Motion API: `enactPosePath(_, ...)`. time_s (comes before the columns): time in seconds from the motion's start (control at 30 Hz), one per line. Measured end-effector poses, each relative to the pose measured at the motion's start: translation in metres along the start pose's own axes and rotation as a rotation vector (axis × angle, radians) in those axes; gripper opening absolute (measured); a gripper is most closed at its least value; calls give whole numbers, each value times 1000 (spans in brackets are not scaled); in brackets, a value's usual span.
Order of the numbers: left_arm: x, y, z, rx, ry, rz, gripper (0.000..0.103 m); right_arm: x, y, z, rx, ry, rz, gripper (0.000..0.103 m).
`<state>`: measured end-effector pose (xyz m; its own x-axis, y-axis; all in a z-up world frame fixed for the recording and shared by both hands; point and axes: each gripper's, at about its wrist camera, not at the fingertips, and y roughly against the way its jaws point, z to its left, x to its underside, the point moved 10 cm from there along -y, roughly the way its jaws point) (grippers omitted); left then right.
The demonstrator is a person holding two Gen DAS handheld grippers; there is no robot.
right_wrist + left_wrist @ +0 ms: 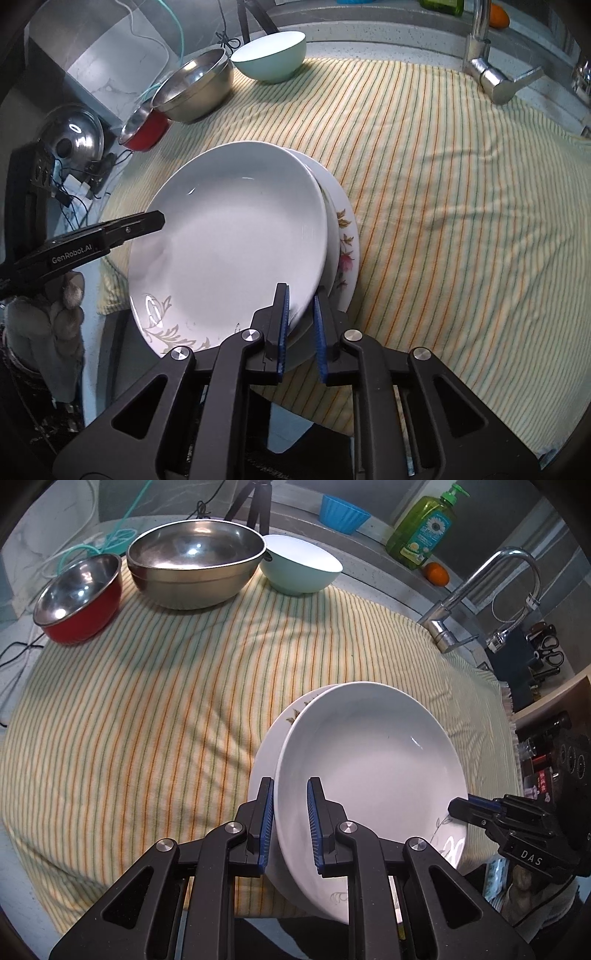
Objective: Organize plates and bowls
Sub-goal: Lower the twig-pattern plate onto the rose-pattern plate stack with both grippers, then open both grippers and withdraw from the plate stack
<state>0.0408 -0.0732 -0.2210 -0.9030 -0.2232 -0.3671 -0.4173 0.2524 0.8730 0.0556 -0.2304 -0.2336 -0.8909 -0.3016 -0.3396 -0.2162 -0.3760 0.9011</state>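
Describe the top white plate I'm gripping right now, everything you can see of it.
The top white plate is a deep, glossy, ceramic-looking dish, plain white apart from a pale grey-gold leaf motif near the edge closest to the cameras. It looks empty and unbroken. It sits tilted on a floral-rimmed plate beneath it, over the striped cloth. The left gripper straddles its rim on one side, the right gripper the opposite side; whether the pads press it is unclear.

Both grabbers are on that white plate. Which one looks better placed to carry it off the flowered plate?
Probably the left hand-held gripper: its pads straddle the plain white deep plate's rim alone. The right hand-held gripper seems to straddle the flower-patterned plate underneath too.
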Motion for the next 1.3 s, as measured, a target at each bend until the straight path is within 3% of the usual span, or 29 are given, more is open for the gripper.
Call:
enactPosePath(0.1,-1,1,-2,13,3,-2,16,-1,1,-2,38,25,-15,18)
enactPosePath(0.83,-2,2,9,24,31,-3,16,4,1,2,15,58,20,22)
enactPosePath(1.0,-4,10,15,46,36,-2,16,-5,16,-1,32,33,-27,44)
enactPosePath(1.17,-19,29,32,78,49,-10,17,-26,36,5,4,-42,-97,57)
enactPosePath(1.23,-29,37,41,86,50,-17,24,-37,42,11,-17,-66,-127,61)
enactPosePath(1.3,-44,47,54,87,41,-36,25,-49,47,21,-24,-77,-159,62)
